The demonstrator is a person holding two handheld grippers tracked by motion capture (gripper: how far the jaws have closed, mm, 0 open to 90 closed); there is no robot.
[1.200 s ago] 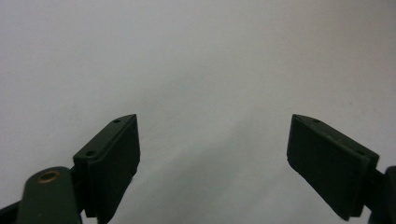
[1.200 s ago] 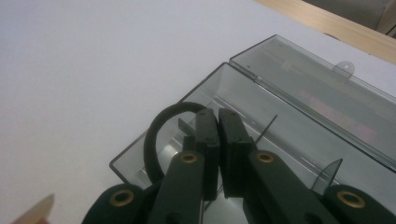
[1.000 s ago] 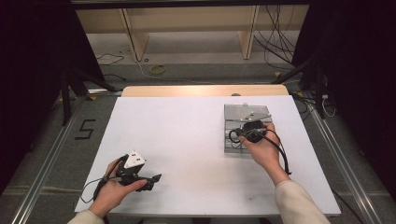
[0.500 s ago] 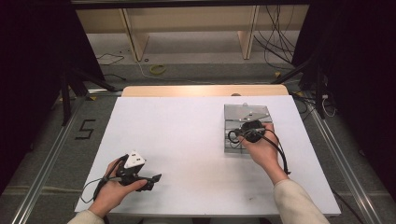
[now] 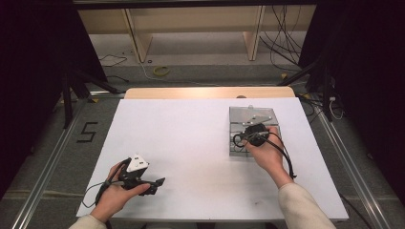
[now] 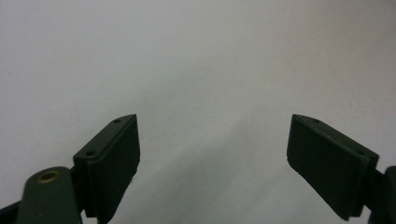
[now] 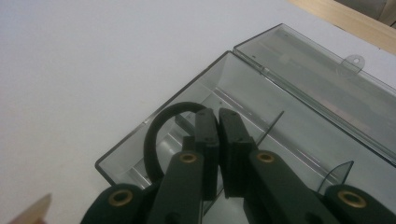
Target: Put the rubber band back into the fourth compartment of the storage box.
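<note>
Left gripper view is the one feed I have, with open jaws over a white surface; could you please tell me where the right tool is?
Observer: The right tool is at the right side of the table, its tip down inside a clear plastic box.
Operator: Thank you. Are its jaws open like mine?
Observer: No, they are shut, with nothing visible between them.
Operator: And is the box's lid in the way?
Observer: No, the lid is swung open and lies back on the far side of the box.
</note>
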